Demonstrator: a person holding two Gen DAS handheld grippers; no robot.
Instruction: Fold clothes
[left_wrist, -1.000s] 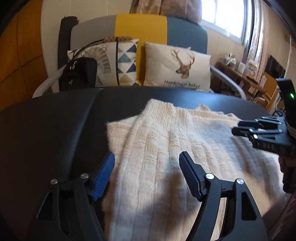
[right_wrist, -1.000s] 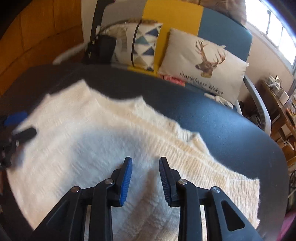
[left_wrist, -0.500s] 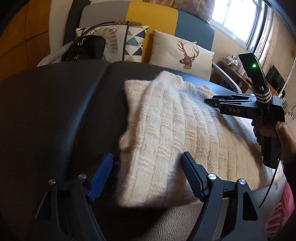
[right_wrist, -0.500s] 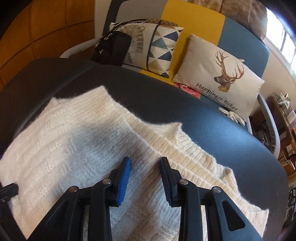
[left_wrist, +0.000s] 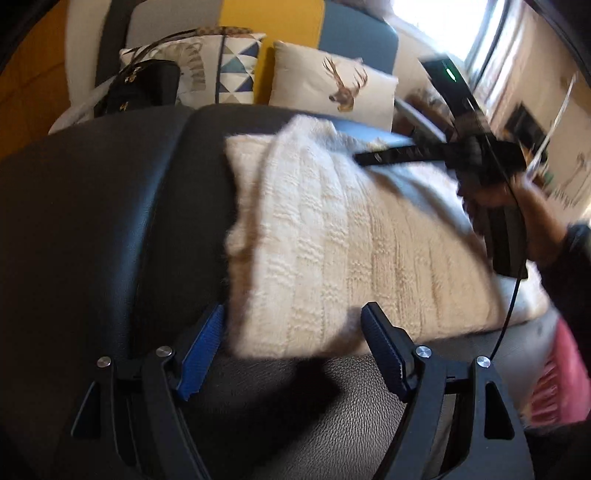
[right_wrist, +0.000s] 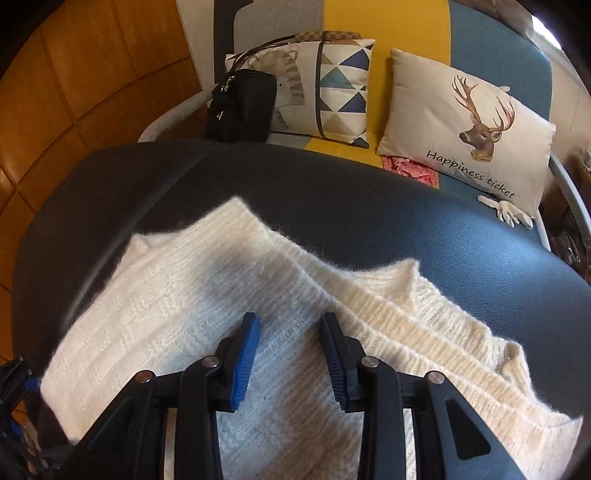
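- The black padded table (right_wrist: 369, 206) fills most of both views in front of you, its leather-like surface bare around the knitwear.
- Behind it stands a sofa (right_wrist: 347, 22) in grey, yellow and blue panels, carrying a triangle-patterned cushion (right_wrist: 332, 85), a deer cushion (right_wrist: 469, 122) printed "Happiness ticket", and a black handbag (right_wrist: 240, 107) at its left end.
- The cream knit sweater (left_wrist: 332, 251) lies on the table folded into a long band, with one narrow end at the near edge and layered ribbed edges showing on the side toward the sofa.
- Your left gripper (left_wrist: 293, 354) points down at that near end; its blue-padded jaws stand wide apart, straddling the corner of the sweater with neither pad pressing on it.
- Your right gripper (right_wrist: 288, 362) hovers over the middle of the sweater, its jaws parted by a modest gap, having just opened a little, with knit showing below the gap and nothing pinched.
- In the left wrist view, your right hand (left_wrist: 495, 192) and its gripper are blurred.
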